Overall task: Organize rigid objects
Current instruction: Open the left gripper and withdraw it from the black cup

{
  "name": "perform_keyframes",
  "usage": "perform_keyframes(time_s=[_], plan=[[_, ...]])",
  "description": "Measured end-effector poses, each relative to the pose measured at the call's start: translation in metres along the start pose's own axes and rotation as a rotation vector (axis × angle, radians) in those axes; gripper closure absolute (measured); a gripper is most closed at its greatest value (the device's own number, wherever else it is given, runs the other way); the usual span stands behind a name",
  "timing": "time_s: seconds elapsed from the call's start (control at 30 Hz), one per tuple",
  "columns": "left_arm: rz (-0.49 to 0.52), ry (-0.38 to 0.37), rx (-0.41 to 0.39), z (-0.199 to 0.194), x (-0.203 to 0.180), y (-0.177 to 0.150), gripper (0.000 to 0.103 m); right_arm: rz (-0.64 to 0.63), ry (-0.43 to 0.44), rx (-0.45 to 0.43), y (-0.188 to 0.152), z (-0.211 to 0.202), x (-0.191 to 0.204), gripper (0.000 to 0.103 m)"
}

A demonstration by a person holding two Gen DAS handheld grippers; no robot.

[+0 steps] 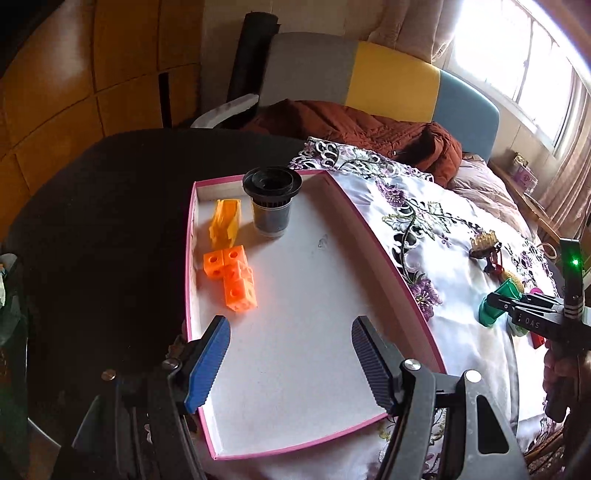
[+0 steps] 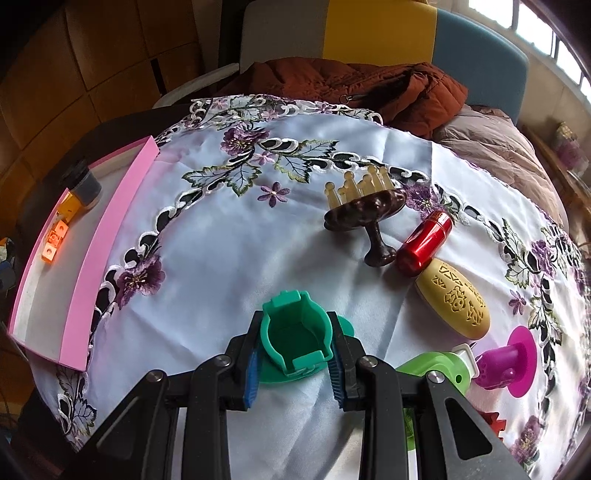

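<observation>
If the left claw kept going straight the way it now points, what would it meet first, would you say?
Probably the bare white floor of the pink-rimmed tray: the open left claw aims down into it with nothing between its fingers. The orange block cluster lies left of that line, though fisheye depth is uncertain.

Bright window [image 1: 535,74], beige curtains [image 1: 410,26], wood-panelled wall [image 1: 74,74], grey-yellow-blue headboard [image 1: 391,77].

You are working in a home, likely a bedroom. An embroidered floral cloth [image 2: 295,229] covers the table. At twelve o'clock lies a rust-brown quilted jacket [image 2: 354,85] against a grey, yellow and blue headboard [image 1: 380,77]. Curtains [image 1: 410,26] frame a bright window [image 1: 524,59] at two o'clock; wood panelling [image 1: 92,66] stands at ten.
</observation>
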State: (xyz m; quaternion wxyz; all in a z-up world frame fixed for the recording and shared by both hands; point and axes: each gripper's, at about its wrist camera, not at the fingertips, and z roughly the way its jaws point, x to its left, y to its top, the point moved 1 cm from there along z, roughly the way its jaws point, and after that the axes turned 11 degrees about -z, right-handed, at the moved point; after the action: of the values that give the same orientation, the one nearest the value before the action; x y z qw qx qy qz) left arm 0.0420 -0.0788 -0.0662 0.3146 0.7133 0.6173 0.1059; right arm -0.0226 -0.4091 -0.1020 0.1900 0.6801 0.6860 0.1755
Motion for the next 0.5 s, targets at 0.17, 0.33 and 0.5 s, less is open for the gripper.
perform_keyframes(time_s=[0.17,0.33,0.5], plan=[[-0.007,0.013,0.001,-0.0009,0.0036,-0.0033,0.034,-0.024,-0.018,-0.004,0.0000,0.0001,0.0028,0.072],[-0.010,0.021,-0.007,-0.0027,0.0051,-0.0034,0.034,-0.041,-0.029,-0.008,0.0000,-0.0002,0.0051,0.072],[-0.010,0.025,-0.013,-0.0048,0.0062,-0.0035,0.034,-0.045,-0.034,-0.010,0.0000,0.0000,0.0065,0.072]])
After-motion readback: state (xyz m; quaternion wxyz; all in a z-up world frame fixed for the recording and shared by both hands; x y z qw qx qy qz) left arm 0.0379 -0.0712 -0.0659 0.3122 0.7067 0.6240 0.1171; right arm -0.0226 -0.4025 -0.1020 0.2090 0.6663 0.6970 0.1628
